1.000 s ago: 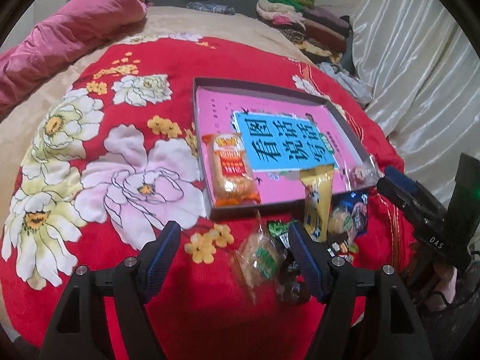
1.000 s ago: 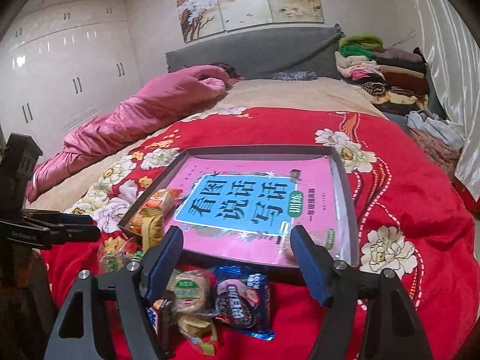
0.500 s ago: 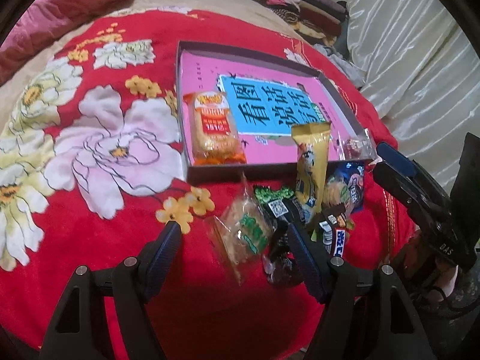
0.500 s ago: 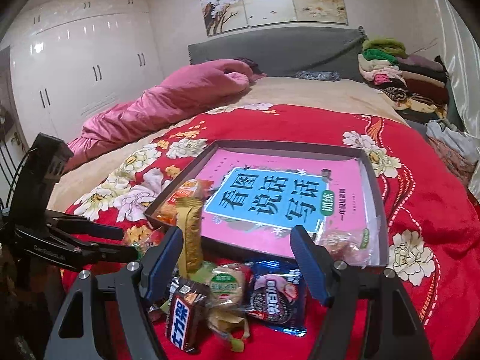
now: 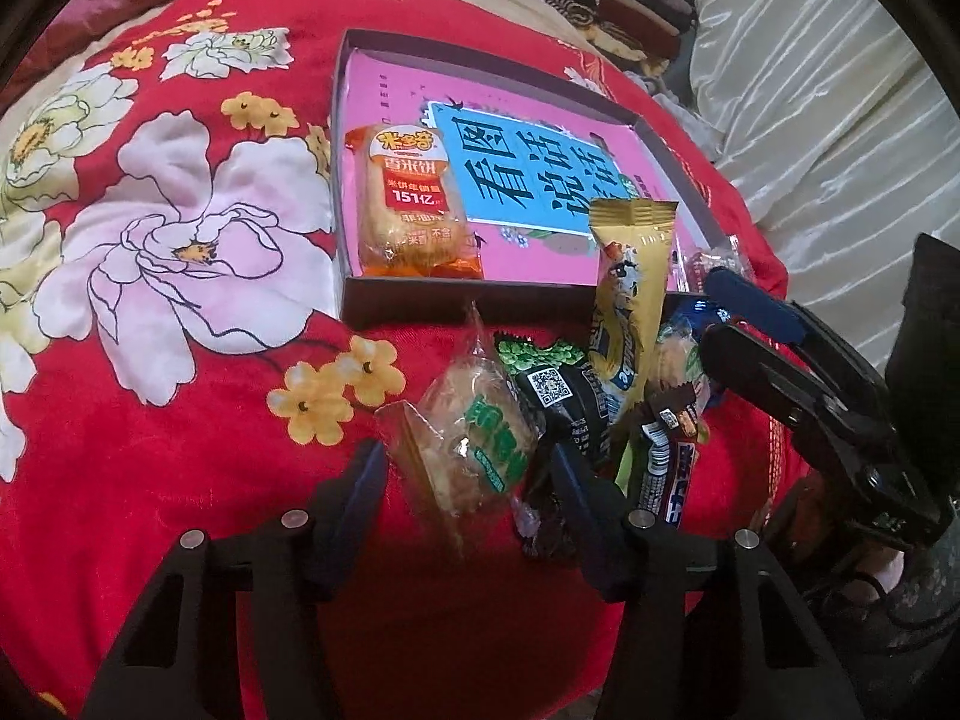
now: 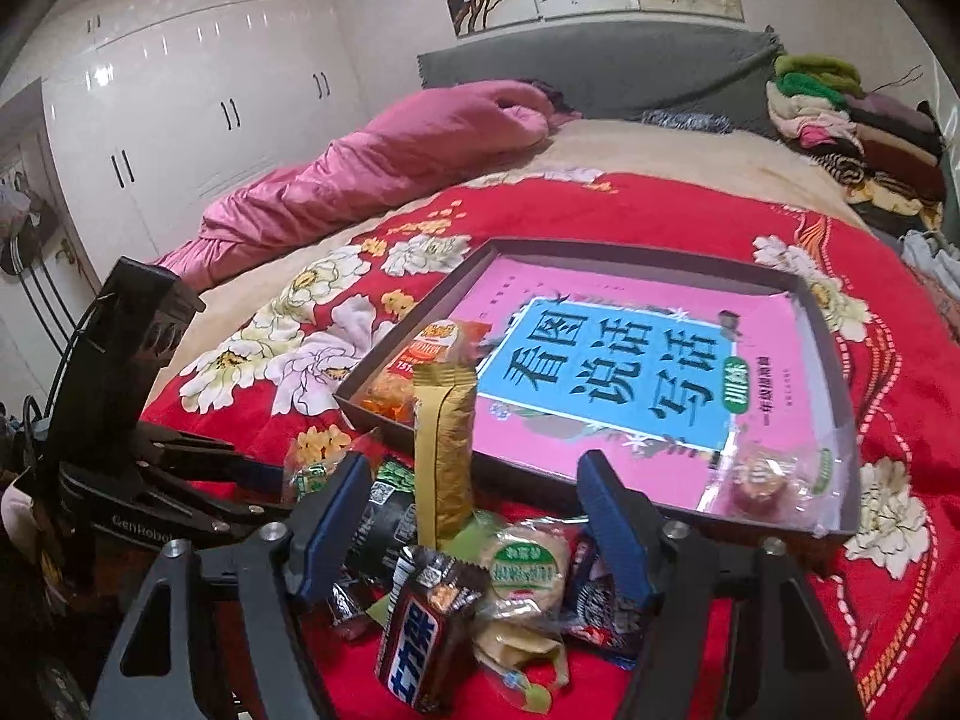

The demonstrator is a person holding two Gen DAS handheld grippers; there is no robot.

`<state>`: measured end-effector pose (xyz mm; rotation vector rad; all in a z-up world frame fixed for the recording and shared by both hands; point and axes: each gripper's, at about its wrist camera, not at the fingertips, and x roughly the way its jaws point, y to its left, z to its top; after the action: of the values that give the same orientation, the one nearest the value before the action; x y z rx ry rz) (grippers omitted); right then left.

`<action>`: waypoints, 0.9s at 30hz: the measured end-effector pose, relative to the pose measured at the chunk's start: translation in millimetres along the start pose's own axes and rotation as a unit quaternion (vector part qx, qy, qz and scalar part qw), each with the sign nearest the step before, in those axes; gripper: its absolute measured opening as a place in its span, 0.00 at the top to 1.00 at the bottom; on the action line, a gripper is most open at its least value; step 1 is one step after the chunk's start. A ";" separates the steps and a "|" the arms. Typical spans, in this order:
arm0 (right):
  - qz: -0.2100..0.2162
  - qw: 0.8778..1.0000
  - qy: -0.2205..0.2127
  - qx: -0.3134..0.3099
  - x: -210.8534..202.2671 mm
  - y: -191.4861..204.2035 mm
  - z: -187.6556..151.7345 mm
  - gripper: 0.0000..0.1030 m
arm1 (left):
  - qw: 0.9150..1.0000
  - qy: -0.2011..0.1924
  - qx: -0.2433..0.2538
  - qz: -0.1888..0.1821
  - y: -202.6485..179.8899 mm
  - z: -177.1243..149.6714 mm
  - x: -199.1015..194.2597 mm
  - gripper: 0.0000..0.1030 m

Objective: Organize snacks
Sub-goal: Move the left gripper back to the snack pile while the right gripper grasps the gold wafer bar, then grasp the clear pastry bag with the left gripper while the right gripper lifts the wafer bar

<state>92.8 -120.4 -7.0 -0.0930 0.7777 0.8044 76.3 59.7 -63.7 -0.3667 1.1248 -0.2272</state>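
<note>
A heap of wrapped snacks lies on the red flowered bedspread in front of a shallow dark box (image 5: 408, 300) (image 6: 630, 252) lined with a pink book. My left gripper (image 5: 465, 468) is low over the heap's left end. Its jaws are closing, open around a clear-wrapped pastry with a green label (image 5: 474, 450). My right gripper (image 6: 474, 468) (image 5: 711, 309) is closing too and grips nothing; a gold stick packet (image 6: 444, 444), a round pastry (image 6: 528, 564) and a chocolate bar (image 6: 429, 630) sit between its fingers. An orange rice-cracker packet (image 5: 411, 204) and a clear-wrapped reddish cake (image 6: 762, 474) lie in the box.
A pink quilt (image 6: 372, 168) lies along the far left of the bed. Folded clothes (image 6: 840, 114) are stacked at the back right by the grey headboard. A pale curtain (image 5: 840, 120) hangs on the right. White wardrobes (image 6: 180, 96) fill the left wall.
Both grippers have come down and closer to the snack heap, which now fills more of each view. Both pairs of jaws have narrowed. The snacks have not moved.
</note>
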 end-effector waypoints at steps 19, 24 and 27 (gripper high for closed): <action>0.044 0.998 0.047 0.005 37.5 0.6 0.3 0.84 | 1.000 0.001 -0.011 -0.015 3.2 6.1 9.1 0.60; 0.051 0.999 0.018 0.005 21.9 0.7 4.1 0.85 | 1.000 -0.003 -0.019 -0.023 2.9 6.9 9.6 0.64; 0.057 0.998 -0.001 0.008 12.3 0.6 7.5 0.85 | 1.000 -0.010 -0.017 -0.022 1.2 6.3 3.7 0.65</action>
<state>102.3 -109.8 -9.5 -0.0347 0.7926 0.9055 83.6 60.6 -64.9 -0.4235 1.1024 -0.2431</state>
